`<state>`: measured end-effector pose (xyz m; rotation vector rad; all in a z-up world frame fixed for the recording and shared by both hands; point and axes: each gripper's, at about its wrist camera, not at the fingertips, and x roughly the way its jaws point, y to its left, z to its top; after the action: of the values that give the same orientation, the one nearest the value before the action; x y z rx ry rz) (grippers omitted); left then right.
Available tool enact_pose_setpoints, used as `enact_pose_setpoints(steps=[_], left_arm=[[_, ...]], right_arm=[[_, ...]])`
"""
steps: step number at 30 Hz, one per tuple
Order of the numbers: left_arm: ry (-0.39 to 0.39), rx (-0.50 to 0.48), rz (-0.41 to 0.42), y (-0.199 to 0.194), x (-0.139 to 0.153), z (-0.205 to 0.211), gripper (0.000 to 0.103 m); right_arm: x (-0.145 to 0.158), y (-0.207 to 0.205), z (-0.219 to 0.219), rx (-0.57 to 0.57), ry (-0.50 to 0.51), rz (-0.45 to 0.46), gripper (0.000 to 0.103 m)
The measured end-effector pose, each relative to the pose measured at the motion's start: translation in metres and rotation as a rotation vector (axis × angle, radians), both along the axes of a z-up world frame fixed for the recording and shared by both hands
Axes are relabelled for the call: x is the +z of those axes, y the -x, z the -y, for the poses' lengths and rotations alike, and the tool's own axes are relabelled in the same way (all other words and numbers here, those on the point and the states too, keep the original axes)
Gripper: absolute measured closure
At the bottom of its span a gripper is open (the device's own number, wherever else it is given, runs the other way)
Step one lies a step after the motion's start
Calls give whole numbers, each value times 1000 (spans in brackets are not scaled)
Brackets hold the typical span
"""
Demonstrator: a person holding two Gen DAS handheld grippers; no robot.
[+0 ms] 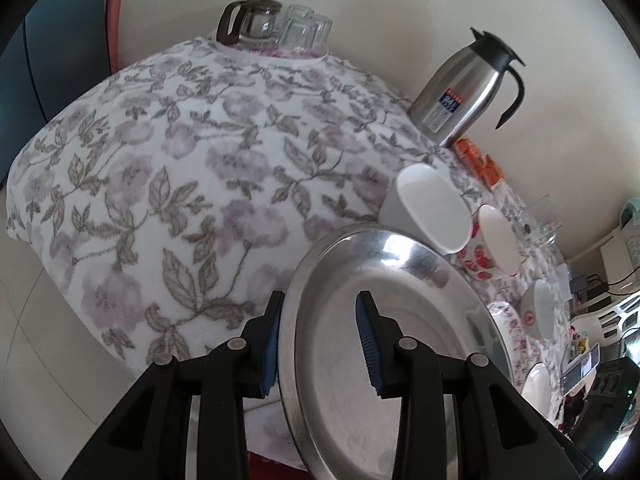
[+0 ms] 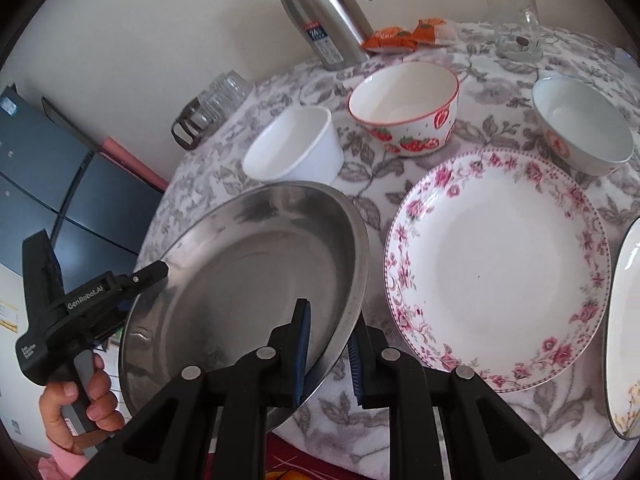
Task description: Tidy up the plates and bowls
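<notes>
A round steel plate (image 2: pixel 248 280) hangs tilted above the near left part of the flowered tablecloth (image 2: pixel 496 92), held from two sides. My right gripper (image 2: pixel 328 360) is shut on its near right rim, one blue pad inside and one under the edge. My left gripper (image 1: pixel 320 344) is shut on the plate (image 1: pixel 400 320) at the opposite rim; in the right wrist view its fingertips (image 2: pixel 160 270) meet the left edge, with a hand (image 2: pixel 80 400) on the handle. On the cloth lie a pink-flowered plate (image 2: pixel 496 264), a plain white bowl (image 2: pixel 294 148), a strawberry bowl (image 2: pixel 404 108) and a white bowl with a red emblem (image 2: pixel 584 124).
Another plate (image 2: pixel 624 340) shows at the right edge. Along the wall stand a steel thermos jug (image 2: pixel 320 20), orange packets (image 2: pixel 408 36) and a glass mug (image 2: pixel 516 28). A glass carafe with tumblers (image 1: pixel 272 24) sits at the table's far left end. Dark cabinet (image 2: pixel 60 184) at left.
</notes>
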<state>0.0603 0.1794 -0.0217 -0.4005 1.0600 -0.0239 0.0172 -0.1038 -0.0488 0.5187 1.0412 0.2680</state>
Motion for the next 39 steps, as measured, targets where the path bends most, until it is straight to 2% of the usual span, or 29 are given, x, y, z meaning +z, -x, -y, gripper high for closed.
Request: enact_pose_setpoints(steps=[5,7,15,21,31,39], left_arm=[[-3,-21,40,1,15,8,66],[-3,-23,42,1,16,10,66],[-6,-26,36,3,15,14,66],[-8,-26,64,4,30,25,66],[4,-126,116,-7,61,89,66],[16,-208,107,-18,65,150,66]], right_arm=[[8,3,6,-10,7,30,84],[9,4,4,-2,39,31,84],[6,4,8,-16,48,17,84],[14,6,17,-39,50,39,84],[35,18,75,-194,37,110,83],[40,32,129,-323,68,134,83]])
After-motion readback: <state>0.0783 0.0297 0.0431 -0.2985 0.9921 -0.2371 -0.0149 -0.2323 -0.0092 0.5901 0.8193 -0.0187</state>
